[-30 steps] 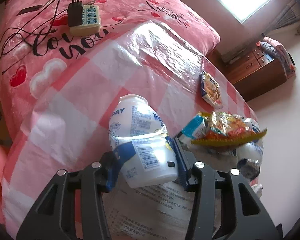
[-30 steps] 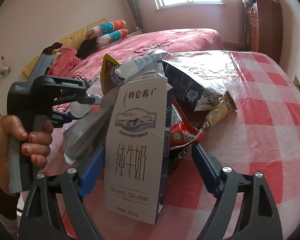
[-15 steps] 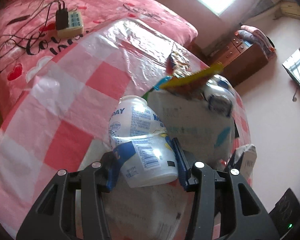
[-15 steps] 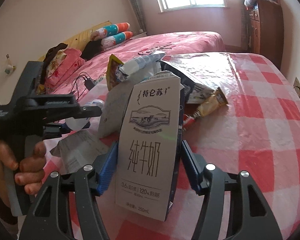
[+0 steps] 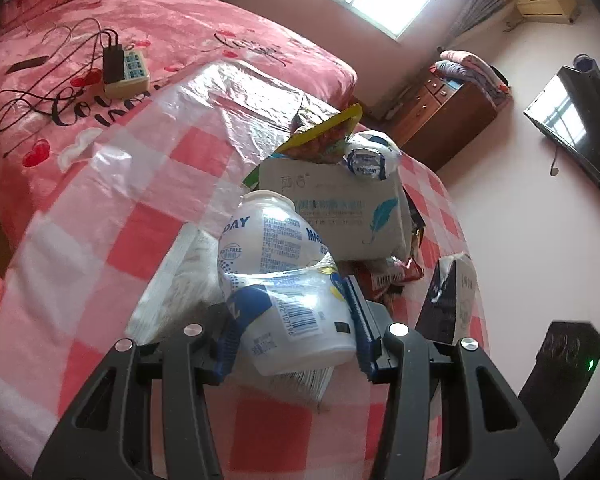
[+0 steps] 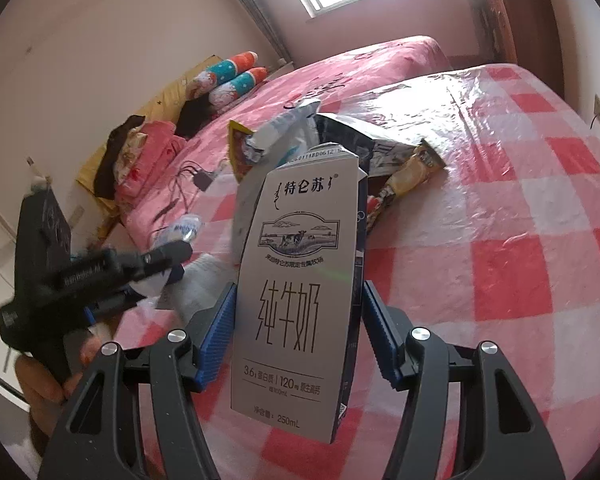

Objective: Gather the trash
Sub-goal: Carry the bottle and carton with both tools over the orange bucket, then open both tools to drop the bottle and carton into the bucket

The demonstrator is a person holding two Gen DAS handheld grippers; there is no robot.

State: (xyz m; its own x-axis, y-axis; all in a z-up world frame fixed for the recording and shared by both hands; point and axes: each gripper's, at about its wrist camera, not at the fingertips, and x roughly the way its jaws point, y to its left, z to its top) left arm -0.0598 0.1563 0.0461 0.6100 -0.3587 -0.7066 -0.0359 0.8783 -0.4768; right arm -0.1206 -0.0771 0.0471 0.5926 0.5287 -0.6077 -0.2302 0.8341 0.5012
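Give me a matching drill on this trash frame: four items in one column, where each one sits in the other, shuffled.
Items
1. milk carton
2. crushed plastic bottle
3. power strip
4. folded blankets

Places
A. on the pink bedspread, cables plugged in
B. between the pads of the right gripper
C. on top of the wooden dresser
D. between the pads of the left gripper

Pairs: 1-B, 2-D, 3-A, 4-C
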